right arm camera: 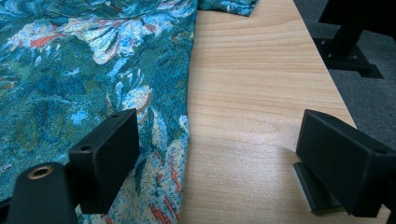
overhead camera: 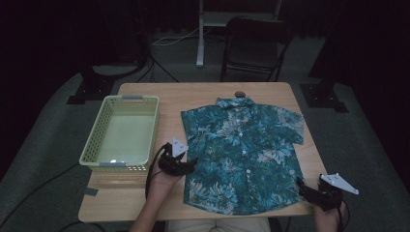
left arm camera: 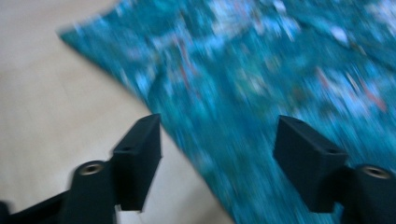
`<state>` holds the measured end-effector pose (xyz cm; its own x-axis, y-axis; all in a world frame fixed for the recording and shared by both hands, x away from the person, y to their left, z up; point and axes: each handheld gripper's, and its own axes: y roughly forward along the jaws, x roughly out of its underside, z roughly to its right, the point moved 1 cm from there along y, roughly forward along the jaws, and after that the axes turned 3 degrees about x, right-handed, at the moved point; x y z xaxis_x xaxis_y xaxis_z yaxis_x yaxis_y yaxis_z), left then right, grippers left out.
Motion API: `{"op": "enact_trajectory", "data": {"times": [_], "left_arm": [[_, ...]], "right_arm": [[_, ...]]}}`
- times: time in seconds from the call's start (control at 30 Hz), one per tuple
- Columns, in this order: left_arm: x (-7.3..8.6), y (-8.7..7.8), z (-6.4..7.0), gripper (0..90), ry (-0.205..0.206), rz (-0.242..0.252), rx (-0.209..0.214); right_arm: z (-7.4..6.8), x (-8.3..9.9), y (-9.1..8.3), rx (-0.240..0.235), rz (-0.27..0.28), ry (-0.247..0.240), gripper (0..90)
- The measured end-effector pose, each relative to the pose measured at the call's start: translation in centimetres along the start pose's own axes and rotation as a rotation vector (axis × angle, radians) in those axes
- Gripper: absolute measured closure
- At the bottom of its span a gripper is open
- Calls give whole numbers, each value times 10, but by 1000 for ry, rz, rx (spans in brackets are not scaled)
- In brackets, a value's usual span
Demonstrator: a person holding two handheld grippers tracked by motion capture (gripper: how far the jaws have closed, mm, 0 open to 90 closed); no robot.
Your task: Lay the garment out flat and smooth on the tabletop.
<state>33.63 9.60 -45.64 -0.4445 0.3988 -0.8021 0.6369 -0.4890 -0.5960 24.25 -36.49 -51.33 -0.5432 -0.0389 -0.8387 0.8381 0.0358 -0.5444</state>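
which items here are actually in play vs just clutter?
In play, judging by where the grippers sit:
floral shirt, spread flat on the table
left gripper, open at the shirt's left edge
right gripper, open over its right edge
green basket, probably the destination

Lying about:
small dark round object beyond the collar
folding chair

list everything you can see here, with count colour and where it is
short-sleeved floral button shirt: 1, teal with pale and red print, spread flat on the table's right half
perforated plastic basket: 1, pale green, empty, on the table's left side
small round object: 1, dark, at the far edge above the collar
wooden table: 1, light wood
folding chair: 1, dark, behind the table
left tongs: 1, black, open, at the shirt's left edge
right tongs: 1, black, open, at the shirt's lower right corner
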Motion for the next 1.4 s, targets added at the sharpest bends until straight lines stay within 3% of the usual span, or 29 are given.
{"op": "enact_trajectory", "data": {"times": [0.13, 0.17, 0.33, 0.5, 0.63, 0.67, 0.7, 0.77, 0.87, 0.97, 1.1, 1.2, 1.3, 1.33, 1.4], "left_arm": [[-20, 19, -9, 360, 19, -6, -47], [-25, 25, -12, 412, 31, -13, -56], [-38, 57, -25, 464, 73, -95, -142], [-45, 81, -33, 538, 73, -146, -139], [-46, 92, -35, 651, 74, -158, -153], [-46, 94, -36, 717, 76, -160, -158], [-46, 95, -37, 717, 76, -165, -161], [-46, 96, -39, 820, 75, -156, -181], [-45, 94, -45, 888, 60, -151, -204], [-42, 90, -50, 889, 56, -166, -234], [-35, 78, -56, 887, 29, -120, -294], [-32, 74, -57, 871, 12, -118, -307], [-27, 70, -58, 723, -24, -123, -316], [-25, 68, -58, 629, -49, -120, -306], [-21, 63, -55, 451, -86, -104, -327]], "right_arm": [[2, 0, 0, -16, 5, 8, 131], [3, 0, -1, -19, 7, 7, 132], [3, 1, 0, -19, 7, 1, 132], [3, 1, -1, -21, 9, 0, 132], [3, 1, -1, -26, 10, -3, 132], [3, 1, 0, -27, 9, -5, 132], [3, 1, 0, -27, 9, -5, 132], [3, 1, 0, -28, 8, -7, 132], [4, 1, 0, -30, 9, -8, 132], [4, 1, -1, -32, 9, -7, 132], [4, 1, 0, -30, 9, -9, 132], [4, 1, -1, -31, 9, -8, 132], [3, 1, 0, -28, 7, -10, 132], [4, 1, 0, -28, 7, -10, 132], [4, 1, 0, -30, 9, -9, 132]]}}
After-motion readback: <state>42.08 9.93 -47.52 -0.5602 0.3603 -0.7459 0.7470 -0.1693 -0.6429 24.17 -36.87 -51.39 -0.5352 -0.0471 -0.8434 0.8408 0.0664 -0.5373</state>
